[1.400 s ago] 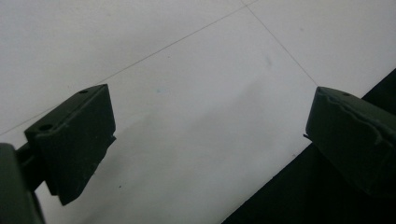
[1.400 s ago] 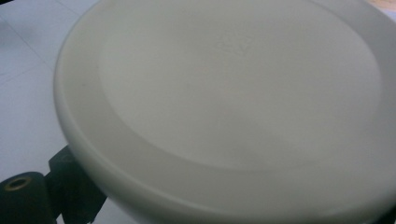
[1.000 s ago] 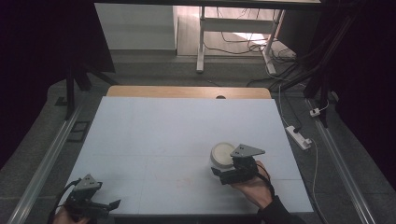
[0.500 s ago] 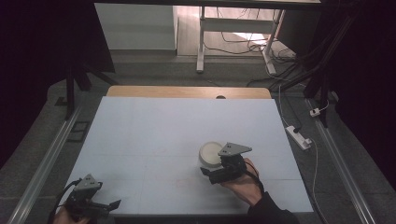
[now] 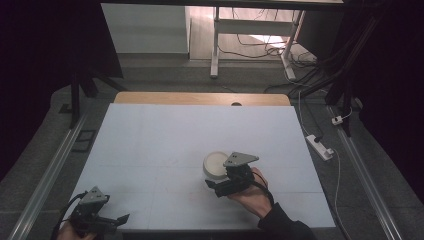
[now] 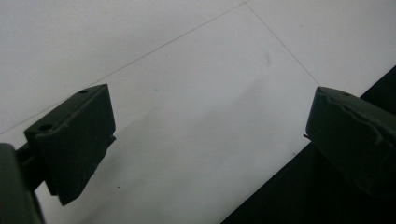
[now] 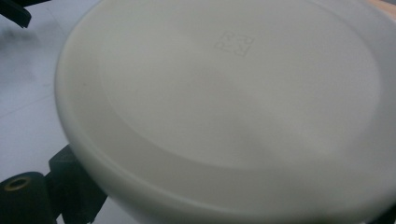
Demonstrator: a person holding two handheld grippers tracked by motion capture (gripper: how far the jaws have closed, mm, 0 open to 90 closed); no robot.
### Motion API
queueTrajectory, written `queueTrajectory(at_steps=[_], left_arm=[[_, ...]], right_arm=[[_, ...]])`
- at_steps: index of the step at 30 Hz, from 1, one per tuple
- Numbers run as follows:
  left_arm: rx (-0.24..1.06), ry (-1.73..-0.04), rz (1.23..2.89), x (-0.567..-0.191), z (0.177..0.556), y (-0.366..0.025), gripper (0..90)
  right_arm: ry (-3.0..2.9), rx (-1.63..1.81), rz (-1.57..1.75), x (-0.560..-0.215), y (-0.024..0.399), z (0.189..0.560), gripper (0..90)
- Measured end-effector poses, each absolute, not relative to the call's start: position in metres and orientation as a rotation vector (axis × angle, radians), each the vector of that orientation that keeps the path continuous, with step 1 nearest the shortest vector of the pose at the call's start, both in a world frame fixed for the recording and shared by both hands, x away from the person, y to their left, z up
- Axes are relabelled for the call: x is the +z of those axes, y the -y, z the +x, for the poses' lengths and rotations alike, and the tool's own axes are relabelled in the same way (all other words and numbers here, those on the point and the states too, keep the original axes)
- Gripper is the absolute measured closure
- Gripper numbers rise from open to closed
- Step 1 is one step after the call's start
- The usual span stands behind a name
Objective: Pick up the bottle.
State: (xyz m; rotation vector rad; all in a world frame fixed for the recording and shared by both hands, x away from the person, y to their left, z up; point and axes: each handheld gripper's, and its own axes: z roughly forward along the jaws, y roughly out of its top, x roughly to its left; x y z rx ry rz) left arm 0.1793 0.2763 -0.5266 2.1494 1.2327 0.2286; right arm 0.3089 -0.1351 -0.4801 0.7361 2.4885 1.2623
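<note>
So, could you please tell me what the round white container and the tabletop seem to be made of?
The round white container looks like matte, slightly translucent plastic, with an embossed square mark on its top. The pale tabletop looks like a smooth, matte laminate or painted board, with thin seam lines.

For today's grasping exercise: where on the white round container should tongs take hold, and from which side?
Grip the white round container across its curved side wall, below the lid rim, coming in level from the person's side. The flat, smooth top offers no edge to pinch. The right tongs already sit there, one jaw visible at the wall.
</note>
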Motion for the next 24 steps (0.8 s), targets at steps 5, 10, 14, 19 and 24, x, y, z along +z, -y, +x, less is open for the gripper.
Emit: queueTrajectory(at_steps=[5,10,14,19,24], left_arm=[[0.233,-1.233,2.147,-0.526,0.179,-0.276,2.7],[0.233,-1.232,2.146,-0.526,0.179,-0.276,2.7],[0.235,-1.232,2.146,-0.526,0.179,-0.276,2.7],[0.232,-1.23,2.146,-0.526,0.179,-0.276,2.7],[0.23,-1.231,2.143,-0.526,0.179,-0.277,2.7]], right_arm=[[-2.503,1.266,0.71,-0.481,0.125,0.31,6.4],[-2.523,1.269,0.682,-0.482,0.113,0.31,6.4],[-2.534,1.272,0.663,-0.482,0.105,0.31,6.4],[-2.545,1.268,0.646,-0.483,0.099,0.31,6.4],[-2.548,1.266,0.637,-0.484,0.097,0.311,6.4]])
